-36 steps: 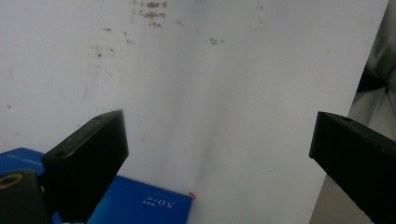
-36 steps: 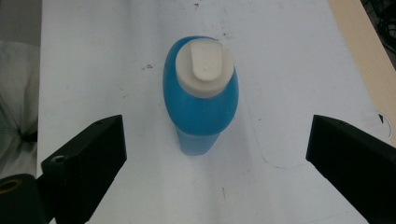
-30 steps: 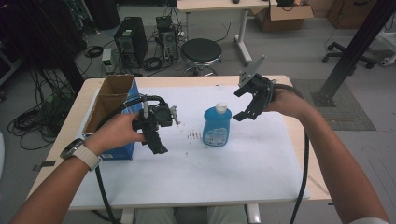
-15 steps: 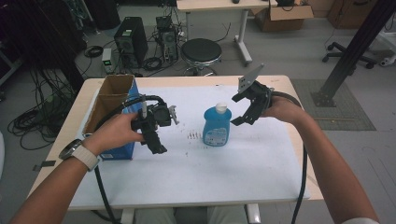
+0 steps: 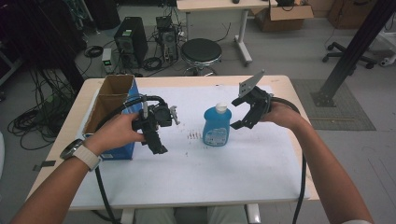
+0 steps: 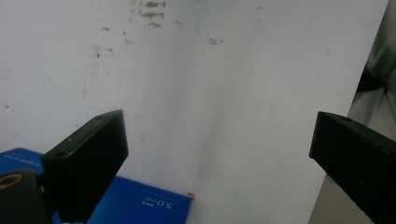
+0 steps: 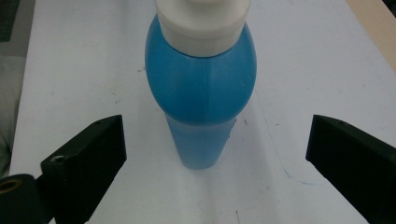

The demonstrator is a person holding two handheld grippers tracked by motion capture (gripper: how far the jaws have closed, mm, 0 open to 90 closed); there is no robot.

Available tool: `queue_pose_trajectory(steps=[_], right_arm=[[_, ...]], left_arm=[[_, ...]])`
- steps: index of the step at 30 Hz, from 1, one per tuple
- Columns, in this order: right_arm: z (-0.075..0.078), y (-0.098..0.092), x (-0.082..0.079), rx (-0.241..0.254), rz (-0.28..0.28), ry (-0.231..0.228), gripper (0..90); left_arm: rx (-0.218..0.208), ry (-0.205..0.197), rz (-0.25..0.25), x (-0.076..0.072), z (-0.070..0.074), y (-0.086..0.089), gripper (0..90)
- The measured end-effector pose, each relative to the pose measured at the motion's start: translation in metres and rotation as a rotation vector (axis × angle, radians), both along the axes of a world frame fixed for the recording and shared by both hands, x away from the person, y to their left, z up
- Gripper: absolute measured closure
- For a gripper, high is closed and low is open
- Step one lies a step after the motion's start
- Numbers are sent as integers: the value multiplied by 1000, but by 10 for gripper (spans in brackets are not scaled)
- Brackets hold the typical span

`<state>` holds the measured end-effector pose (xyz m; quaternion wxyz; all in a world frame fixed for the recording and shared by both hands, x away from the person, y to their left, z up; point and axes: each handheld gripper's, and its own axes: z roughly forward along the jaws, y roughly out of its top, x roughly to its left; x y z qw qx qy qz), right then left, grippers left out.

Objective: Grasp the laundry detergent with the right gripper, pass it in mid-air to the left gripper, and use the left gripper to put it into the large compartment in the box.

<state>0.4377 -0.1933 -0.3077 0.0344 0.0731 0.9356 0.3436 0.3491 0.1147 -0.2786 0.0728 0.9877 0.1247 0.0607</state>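
Bottle (image 5: 216,127) is standing mid-surface (image 5: 224,172), box (image 5: 114,112) at its 9 o'clock. You are holding your right gripper (image 5: 240,114) wide open, empty, at its 3 o'clock; left gripper (image 5: 156,140) wide open, empty too. It looks smooth, slippery, maybe heavy; grab its narrow lower body.

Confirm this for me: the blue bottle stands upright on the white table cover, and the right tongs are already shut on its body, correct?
Not quite. The blue bottle does stand upright on the white table cover, but the right tongs are open, not shut on it. The right gripper view shows both jaws spread wide on either side of the bottle, apart from its body.
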Motion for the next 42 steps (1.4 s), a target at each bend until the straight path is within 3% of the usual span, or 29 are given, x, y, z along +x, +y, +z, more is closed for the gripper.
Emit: queue_pose_trajectory(steps=[26, 42], right_arm=[[-31, 5, 0, 76, -16, 19, 47], [-49, -4, -4, 135, -44, 23, 46]], left_arm=[[-9, 18, 13, -1, -6, 3, 51], [-7, 24, 12, 0, -8, 1, 50]])
